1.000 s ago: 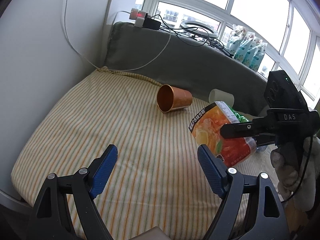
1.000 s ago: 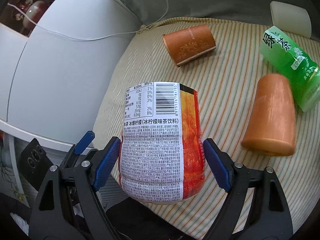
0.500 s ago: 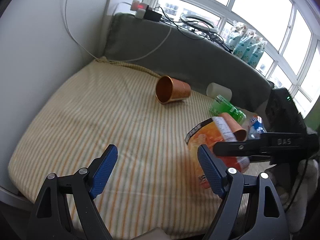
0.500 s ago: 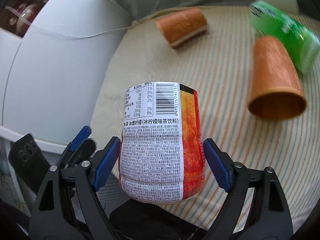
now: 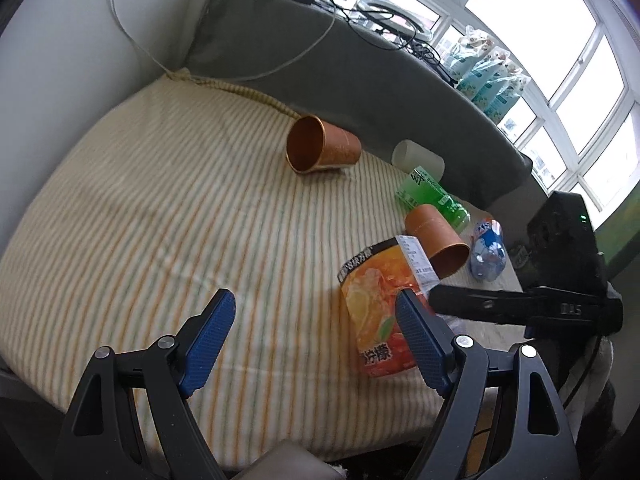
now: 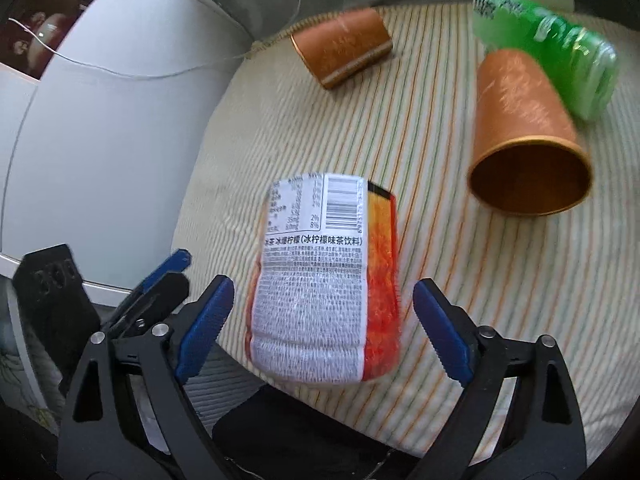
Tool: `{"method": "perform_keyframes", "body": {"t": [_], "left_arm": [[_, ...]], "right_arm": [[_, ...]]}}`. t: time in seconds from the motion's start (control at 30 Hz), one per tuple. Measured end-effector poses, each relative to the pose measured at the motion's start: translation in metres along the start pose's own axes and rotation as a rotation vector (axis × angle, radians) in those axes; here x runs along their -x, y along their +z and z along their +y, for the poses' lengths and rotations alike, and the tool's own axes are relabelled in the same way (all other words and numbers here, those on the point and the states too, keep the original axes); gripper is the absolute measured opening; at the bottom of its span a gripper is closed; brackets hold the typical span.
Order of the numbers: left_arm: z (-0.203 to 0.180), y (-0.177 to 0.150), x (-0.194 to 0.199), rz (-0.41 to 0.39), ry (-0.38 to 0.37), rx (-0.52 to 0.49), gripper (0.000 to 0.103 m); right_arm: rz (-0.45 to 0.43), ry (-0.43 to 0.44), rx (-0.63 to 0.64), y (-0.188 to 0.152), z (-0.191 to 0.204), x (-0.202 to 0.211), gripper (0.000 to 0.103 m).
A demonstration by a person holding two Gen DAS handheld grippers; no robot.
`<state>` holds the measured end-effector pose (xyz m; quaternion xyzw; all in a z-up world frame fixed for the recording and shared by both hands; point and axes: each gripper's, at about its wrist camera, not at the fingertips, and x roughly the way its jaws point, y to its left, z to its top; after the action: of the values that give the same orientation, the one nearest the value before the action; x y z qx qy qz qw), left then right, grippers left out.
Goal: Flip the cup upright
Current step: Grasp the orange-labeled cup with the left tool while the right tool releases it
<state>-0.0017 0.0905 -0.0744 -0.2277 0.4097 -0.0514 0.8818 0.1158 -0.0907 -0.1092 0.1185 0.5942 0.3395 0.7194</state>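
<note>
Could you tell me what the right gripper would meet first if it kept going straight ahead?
The orange tea bottle between the open right gripper pads, though its exact depth is unclear.

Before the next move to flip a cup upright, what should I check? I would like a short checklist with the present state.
1. Left gripper open and empty: ok.
2. Right gripper clear of the orange bottle: not ok, the bottle sits between its open jaws.
3. Orange bottle standing steady: cannot tell, blurred.
4. Far cup lying alone on its side: ok.
5. Near cup free: not ok, the green bottle lies against it.
</note>
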Motion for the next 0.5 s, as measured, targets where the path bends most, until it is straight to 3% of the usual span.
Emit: {"method": "perform_keyframes", "body": {"t": [0.2, 0.33, 0.5], "left_arm": [[-0.005, 0.004, -0.013, 0.077, -0.055, 0.023, 0.082], [-0.004, 0.013, -0.027, 0.158, -0.164, 0.113, 0.082], [-0.014, 0.023, -0.043, 0.239, -0.228, 0.139, 0.082]], "right_arm": [[-0.107, -0.031, 0.095, -0.016, 0.005, 0.035, 0.093], [-0.166, -0.075, 0.139, -0.033, 0.0, 0.057, 0.093], [-0.226, -0.108, 0.122, -0.05, -0.02, 0.078, 0.093]]}}
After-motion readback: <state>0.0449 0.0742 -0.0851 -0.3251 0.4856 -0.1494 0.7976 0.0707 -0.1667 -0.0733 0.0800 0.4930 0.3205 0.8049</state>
